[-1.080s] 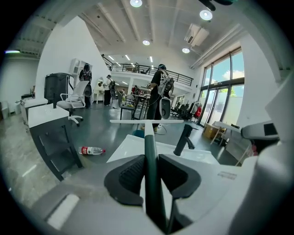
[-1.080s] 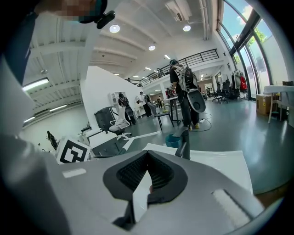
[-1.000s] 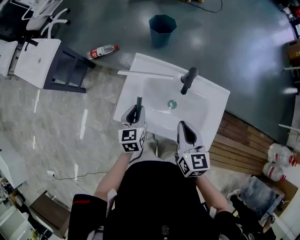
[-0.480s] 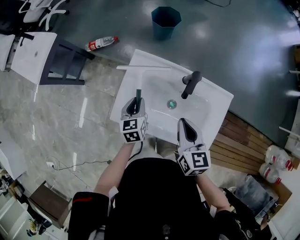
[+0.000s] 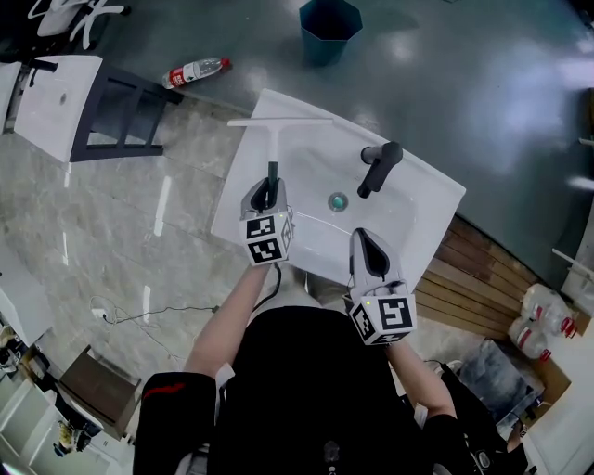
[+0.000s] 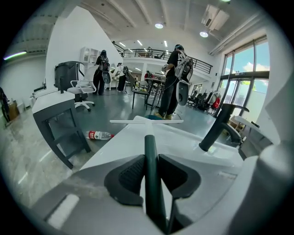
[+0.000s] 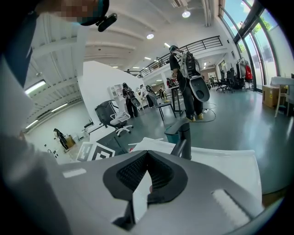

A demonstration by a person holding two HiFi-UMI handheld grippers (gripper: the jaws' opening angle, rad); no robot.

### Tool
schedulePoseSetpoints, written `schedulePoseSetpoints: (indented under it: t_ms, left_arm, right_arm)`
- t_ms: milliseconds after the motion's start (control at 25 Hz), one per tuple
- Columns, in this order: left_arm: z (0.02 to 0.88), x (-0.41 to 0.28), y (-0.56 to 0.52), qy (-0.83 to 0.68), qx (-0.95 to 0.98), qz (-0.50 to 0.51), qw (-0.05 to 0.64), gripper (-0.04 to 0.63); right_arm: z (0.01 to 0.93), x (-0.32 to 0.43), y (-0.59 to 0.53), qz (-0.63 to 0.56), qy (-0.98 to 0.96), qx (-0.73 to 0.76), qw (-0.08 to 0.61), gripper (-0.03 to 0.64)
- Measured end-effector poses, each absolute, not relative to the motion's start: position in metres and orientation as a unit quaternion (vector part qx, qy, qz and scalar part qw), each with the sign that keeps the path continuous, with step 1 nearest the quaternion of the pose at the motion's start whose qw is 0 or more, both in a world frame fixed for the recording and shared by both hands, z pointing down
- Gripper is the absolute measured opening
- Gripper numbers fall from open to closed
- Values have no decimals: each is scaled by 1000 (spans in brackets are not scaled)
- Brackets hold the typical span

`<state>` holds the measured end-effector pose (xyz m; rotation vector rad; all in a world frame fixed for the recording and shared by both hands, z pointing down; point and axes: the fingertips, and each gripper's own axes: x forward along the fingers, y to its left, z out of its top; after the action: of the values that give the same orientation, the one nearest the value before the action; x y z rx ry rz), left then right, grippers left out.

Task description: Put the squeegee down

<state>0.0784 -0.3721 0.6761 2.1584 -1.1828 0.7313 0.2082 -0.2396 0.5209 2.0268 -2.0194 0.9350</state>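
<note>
We see the squeegee (image 5: 274, 144) first. It looks like a big letter T. It has a dark green handle (image 6: 152, 174), then a thin white stick, then a long white blade (image 5: 279, 121) across the far end. The blade is straight and thin.

The left gripper (image 5: 268, 192) holds the squeegee by the green handle. Its two dark jaws squeeze the handle from both sides. The handle runs right down the middle between them.

The squeegee is over the left part of the white sink (image 5: 422, 232). Its blade is at the far left corner of the sink. We cannot tell if the blade touches the rim there.

The sink has a black tap (image 5: 379, 169) and a round drain (image 5: 338, 200) in the bowl. The right gripper (image 5: 367, 246) is by the near edge of the sink, on the tap's side. Its jaws are closed together with nothing in them.

On the floor past the sink are a bottle (image 5: 195, 71) with a red label and a blue-green bin (image 5: 329, 20).
</note>
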Motion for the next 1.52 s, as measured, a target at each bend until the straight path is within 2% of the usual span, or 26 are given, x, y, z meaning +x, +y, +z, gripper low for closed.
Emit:
schedulePoseSetpoints:
  t_ms: [1520]
  left_arm:
    - [738, 82, -369, -438, 785, 357, 253, 107]
  right_arm:
    - [543, 212, -233, 332, -653, 677, 69, 2]
